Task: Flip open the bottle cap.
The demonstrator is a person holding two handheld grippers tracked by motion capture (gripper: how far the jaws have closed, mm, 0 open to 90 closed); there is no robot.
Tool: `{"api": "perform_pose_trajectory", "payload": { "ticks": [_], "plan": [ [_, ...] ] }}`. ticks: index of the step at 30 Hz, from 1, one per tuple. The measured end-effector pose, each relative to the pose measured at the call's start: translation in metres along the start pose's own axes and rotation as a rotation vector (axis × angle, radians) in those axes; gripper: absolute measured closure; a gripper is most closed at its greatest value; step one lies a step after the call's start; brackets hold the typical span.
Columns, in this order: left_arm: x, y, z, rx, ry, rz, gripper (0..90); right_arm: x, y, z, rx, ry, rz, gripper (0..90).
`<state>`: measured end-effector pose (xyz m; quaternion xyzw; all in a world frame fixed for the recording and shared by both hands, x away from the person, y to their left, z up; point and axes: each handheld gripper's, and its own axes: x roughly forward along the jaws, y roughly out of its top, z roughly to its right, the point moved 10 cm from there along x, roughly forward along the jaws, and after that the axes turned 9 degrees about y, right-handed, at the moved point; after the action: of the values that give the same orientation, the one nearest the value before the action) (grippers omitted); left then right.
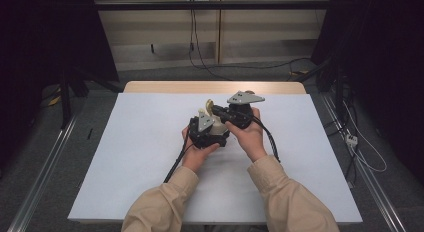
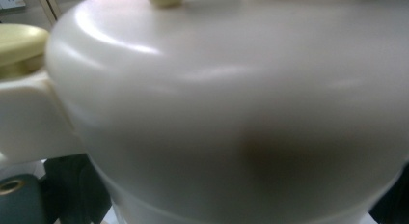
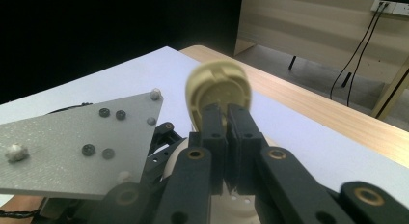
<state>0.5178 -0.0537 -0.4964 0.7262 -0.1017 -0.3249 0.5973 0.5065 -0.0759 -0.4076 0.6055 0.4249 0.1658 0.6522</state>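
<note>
A cream-white rounded pot (image 2: 231,113) looms very close in the left gripper view, with a pale yellow part (image 2: 19,45) at its upper left. My left gripper (image 1: 211,126) holds this pot (image 1: 218,125) over the middle of the table, dark jaw parts showing at both lower corners of that view. My right gripper (image 3: 226,110) is shut on the edge of a pale yellow round lid (image 3: 217,81), which stands upright above the pot. In the high view the lid (image 1: 210,105) sits just left of the right gripper (image 1: 217,111). The two grippers nearly touch.
A white sheet (image 1: 140,157) covers the wooden table (image 1: 215,87). The left gripper's grey three-cornered plate (image 3: 82,147) lies close beside the right jaws. Cables (image 1: 270,139) trail from both grippers toward the person. Floor cables and dark stands surround the table.
</note>
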Motion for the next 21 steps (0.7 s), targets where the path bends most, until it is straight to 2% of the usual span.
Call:
{"api": "perform_pose_trajectory", "payload": {
  "ticks": [6,14,21],
  "plan": [
    [0.000,0.000,0.000,0.000,-0.002,-0.002,4.5,-0.006,-0.003,0.005,0.001,-0.029,0.002,78.0],
    [-0.001,-0.001,-0.001,0.005,-0.006,-0.014,4.3,-0.020,-0.015,0.017,0.025,-0.070,0.009,57.4],
    [-0.002,-0.003,-0.001,0.009,-0.013,-0.031,3.3,-0.037,-0.027,0.023,0.038,-0.095,0.018,48.5]
  ]
}}
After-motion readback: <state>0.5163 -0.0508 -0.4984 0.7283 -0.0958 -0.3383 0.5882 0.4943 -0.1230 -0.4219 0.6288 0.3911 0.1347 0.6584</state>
